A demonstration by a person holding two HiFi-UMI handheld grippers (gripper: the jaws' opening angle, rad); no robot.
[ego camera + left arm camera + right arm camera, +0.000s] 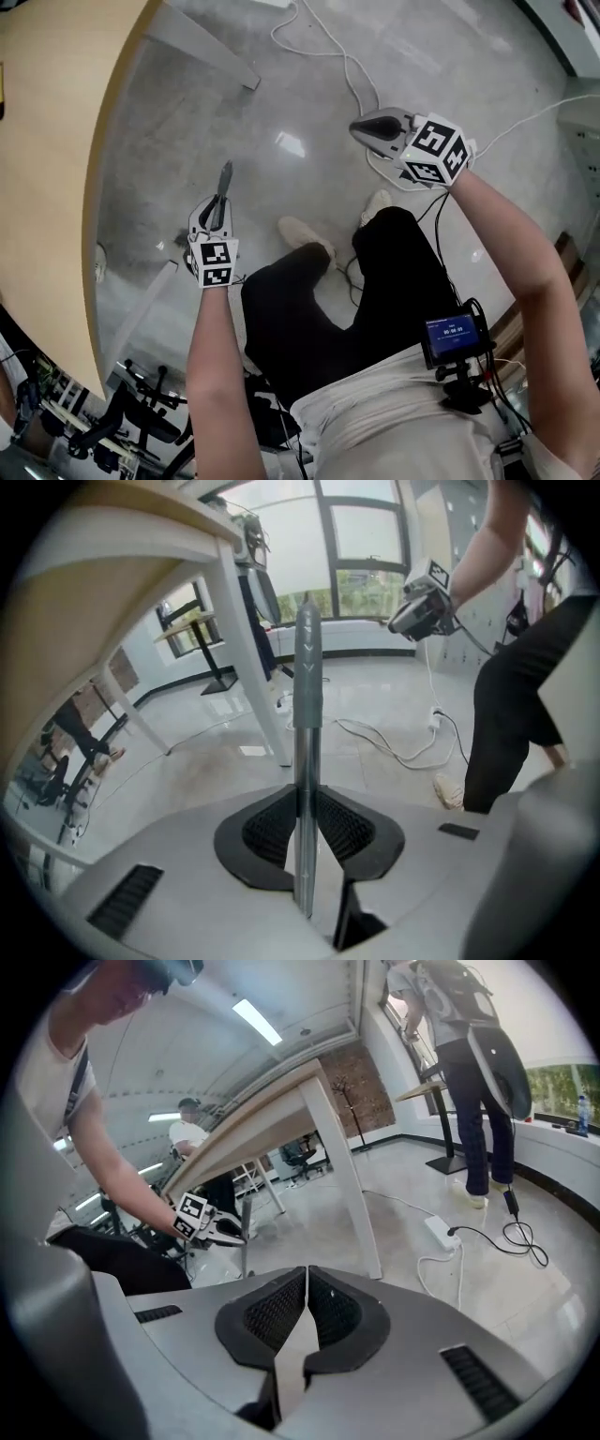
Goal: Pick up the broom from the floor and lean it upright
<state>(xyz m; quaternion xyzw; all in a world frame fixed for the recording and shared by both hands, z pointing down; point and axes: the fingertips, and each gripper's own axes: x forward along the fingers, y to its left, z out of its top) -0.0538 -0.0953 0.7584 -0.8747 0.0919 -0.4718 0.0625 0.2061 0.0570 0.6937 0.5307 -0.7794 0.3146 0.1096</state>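
Note:
The broom's metal handle (306,761) with its grey end cap (307,649) stands between the jaws of my left gripper (306,799), which is shut on it. From the head view, the handle's tip (225,178) pokes out past the left gripper (214,217). The broom's head is hidden. My right gripper (373,129) hangs higher and to the right, apart from the broom. Its jaws (306,1283) are shut with nothing between them. The right gripper view also catches the left gripper (220,1229) and the handle (246,1237).
A wooden-topped table (56,141) with white legs (253,686) stands at the left. A white cable (347,66) and power strip (441,1232) lie on the grey floor. My shoes (305,232) are below me. Another person (478,1072) stands by the window.

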